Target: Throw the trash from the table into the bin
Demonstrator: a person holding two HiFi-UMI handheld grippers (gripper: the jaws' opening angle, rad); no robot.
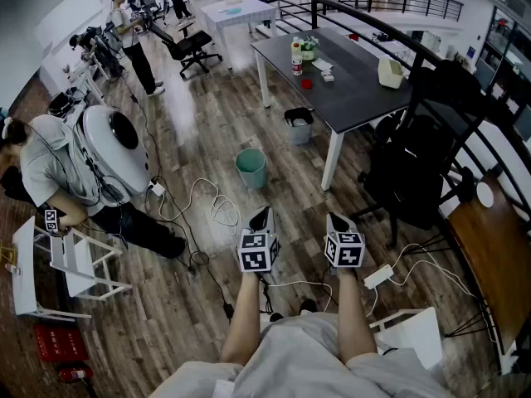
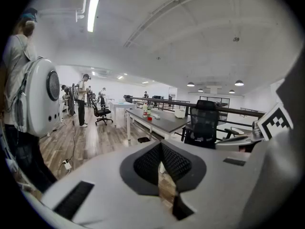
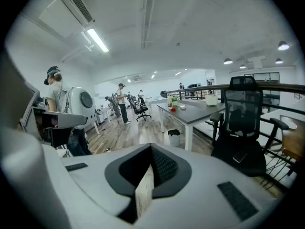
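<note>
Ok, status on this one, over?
Left gripper and right gripper both shut, empty. Bottles on dark table, well ahead. Teal bin and floor cables between.

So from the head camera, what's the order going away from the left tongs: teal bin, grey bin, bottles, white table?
1. The teal bin, on the floor just ahead of the left tongs.
2. The grey bin, by the edge of the dark table.
3. The bottles, on that table's far end.
4. The white table, farthest back.
</note>
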